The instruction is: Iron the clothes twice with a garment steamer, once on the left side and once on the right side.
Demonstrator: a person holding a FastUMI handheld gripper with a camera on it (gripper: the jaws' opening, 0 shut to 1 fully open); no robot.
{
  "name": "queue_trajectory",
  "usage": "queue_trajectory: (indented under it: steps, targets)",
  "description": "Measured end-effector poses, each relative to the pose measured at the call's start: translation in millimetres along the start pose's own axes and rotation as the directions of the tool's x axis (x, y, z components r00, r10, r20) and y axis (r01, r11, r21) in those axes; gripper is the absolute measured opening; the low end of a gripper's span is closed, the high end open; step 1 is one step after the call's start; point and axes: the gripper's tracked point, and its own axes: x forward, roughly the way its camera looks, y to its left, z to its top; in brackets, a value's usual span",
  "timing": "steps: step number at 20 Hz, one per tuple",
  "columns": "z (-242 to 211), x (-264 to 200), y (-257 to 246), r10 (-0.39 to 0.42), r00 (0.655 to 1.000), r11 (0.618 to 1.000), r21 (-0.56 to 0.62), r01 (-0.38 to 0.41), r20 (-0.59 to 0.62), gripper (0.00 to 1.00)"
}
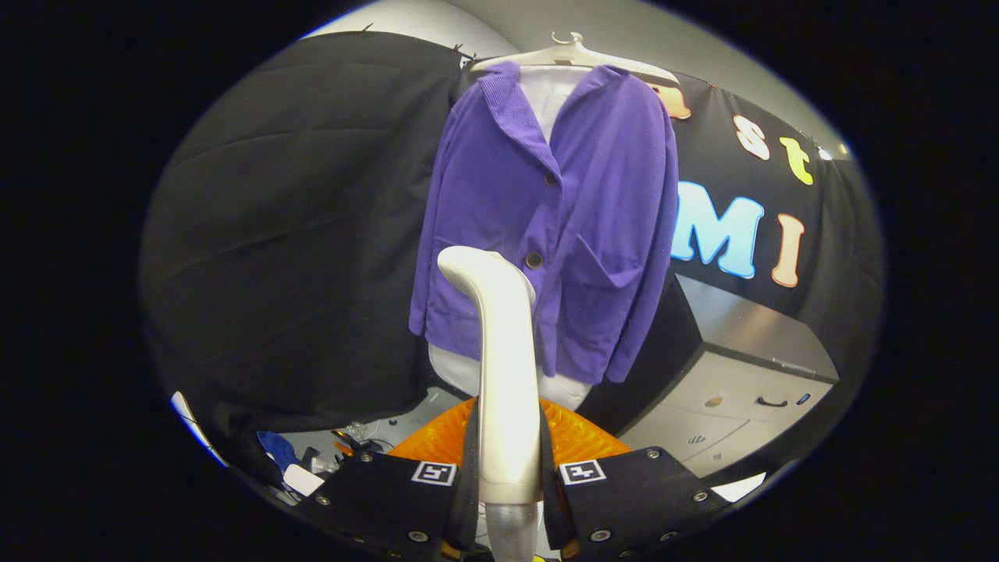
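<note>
Gripper [509, 476] is clamping the garment steamer [503, 367] by its handle; both fingers [468, 468] are pressing on the handle's 2 sides, jaws nearly closed around it. Steamer is standing upright btwn the fingers, neck rising and curving over at the top twd the jacket. Body is smooth, glossy cream plastic, rounded, stiff. Likely slippery under a pinch grip and top-heavy w/ the head so far above the hold, so it could twist in the jaws during a stroke. Hold on the lower handle looks right; a grab higher on the neck would be blocking the head.

Purple jacket [562, 218] is hanging beyond the steamer on a pale hanger [574, 56], over a white garment or form underneath; can't tell which. Fabric looks like fine-ribbed corduroy, soft, matte, limp. 2 dark buttons are showing down the front, patch pocket on 1 side, sleeves hanging loose. Cloth is going to give and swing when the head is pushing on it, so light contact is needed. Steamer head is sitting in front of the jacket's lower front near the lower button; contact vs. gap can't be told.

Orange ribbed object [577, 437] is sitting just ahead of the fingers, below the jacket. Grey cabinet [741, 367] w/ drawers is standing beside the jacket, hard and boxy.

Neither pass looks started, judging by the pose.
</note>
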Motion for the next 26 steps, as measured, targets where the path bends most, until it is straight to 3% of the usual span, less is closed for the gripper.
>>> queue_trajectory:
  steps: [7,17,21,26]
  targets:
    - [108.8,7.4,16.3,0.007,0.978,1.0,-0.024,-0.002,0.207,0.33]
    - [234.5,16.7,15.2,-0.062,0.9,0.997,-0.011,0.074,0.432,0.34]
    - [244.2,33.8,9.0,-0.095,0.897,0.994,-0.005,0.108,0.432,0.34]
    - [207.0,47.5,14.0,-0.117,0.914,0.99,-0.025,0.138,0.389,0.34]
